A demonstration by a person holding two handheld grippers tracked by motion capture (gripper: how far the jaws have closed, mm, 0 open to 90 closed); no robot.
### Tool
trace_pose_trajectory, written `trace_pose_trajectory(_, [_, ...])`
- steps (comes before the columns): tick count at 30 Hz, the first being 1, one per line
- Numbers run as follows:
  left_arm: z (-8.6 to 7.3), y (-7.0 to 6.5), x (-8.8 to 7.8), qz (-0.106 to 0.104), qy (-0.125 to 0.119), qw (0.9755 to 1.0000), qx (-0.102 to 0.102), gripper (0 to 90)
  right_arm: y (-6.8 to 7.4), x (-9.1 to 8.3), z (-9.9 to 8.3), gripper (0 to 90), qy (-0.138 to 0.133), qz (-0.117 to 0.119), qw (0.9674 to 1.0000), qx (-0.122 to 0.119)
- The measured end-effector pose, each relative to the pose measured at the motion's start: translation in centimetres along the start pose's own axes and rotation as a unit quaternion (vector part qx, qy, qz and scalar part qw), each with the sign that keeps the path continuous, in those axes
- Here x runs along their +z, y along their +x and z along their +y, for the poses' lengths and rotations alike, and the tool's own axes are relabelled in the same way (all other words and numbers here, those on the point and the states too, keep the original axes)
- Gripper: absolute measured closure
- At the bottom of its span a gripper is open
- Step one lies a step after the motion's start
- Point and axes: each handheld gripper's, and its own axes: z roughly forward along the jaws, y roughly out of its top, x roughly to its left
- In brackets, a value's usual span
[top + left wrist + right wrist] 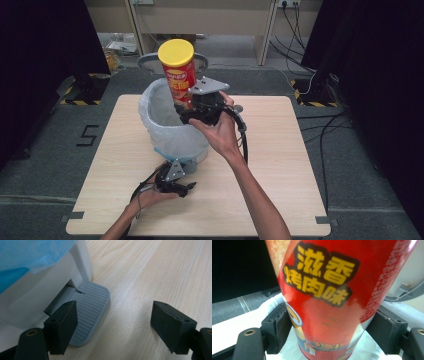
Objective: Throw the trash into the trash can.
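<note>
My right tool (186, 111) pinches the red chip can (179, 75) low on its body, both black pads pressed against its sides; the can stands nearly upright with its yellow lid (175, 52) on top, held above the open mouth of the white pedal bin (172, 131), which is lined with a pale blue bag (155, 107). My left tool (185, 187) sits low on the counter (280, 165) at the bin's near side, its jaws spread wide and empty, one pad (62, 325) resting over the grey ribbed pedal (91, 307), the other above bare wood.
</note>
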Motion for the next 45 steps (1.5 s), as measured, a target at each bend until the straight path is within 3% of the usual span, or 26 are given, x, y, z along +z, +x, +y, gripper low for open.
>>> trace_pose_trajectory(12, [0.0, 0.0, 0.0, -0.001, 0.000, 1.0000, -0.001, 21.2, 0.2, 2.6, -0.8, 24.4, 0.045, 0.020, 0.9987, 0.009])
trace_pose_trajectory(26, [0.0, 0.0, 0.0, -0.003, 0.000, 1.0000, -0.002, 21.3, 0.0, 3.3, -2.9, 24.2, 0.081, 0.039, 0.9955, 0.030])
trace_pose_trajectory(28, [0.0, 0.0, 0.0, -0.003, -0.001, 1.0000, -0.002, 21.2, -0.3, 3.1, -3.2, 24.0, 0.079, 0.044, 0.9948, 0.046])
trace_pose_trajectory(35, [0.0, 0.0, 0.0, -0.003, -0.001, 1.0000, -0.003, 21.3, -0.4, 1.7, -3.1, 17.1, 0.063, 0.036, 0.9965, 0.042])
trace_pose_trajectory(38, [0.0, 0.0, 0.0, -0.002, -0.001, 1.0000, -0.003, 21.4, -0.6, 0.9, -3.0, 15.6, 0.046, 0.032, 0.9975, 0.043])
trace_pose_trajectory(41, [0.0, 0.0, 0.0, -0.003, -0.004, 1.0000, -0.005, 21.6, -1.2, -1.2, -3.1, 15.9, 0.008, 0.033, 0.9979, 0.055])
trace_pose_trajectory(45, [0.0, 0.0, 0.0, -0.002, -0.003, 1.0000, -0.004, 21.5, -2.2, -2.8, -3.7, 16.1, -0.007, 0.011, 0.9979, 0.063])
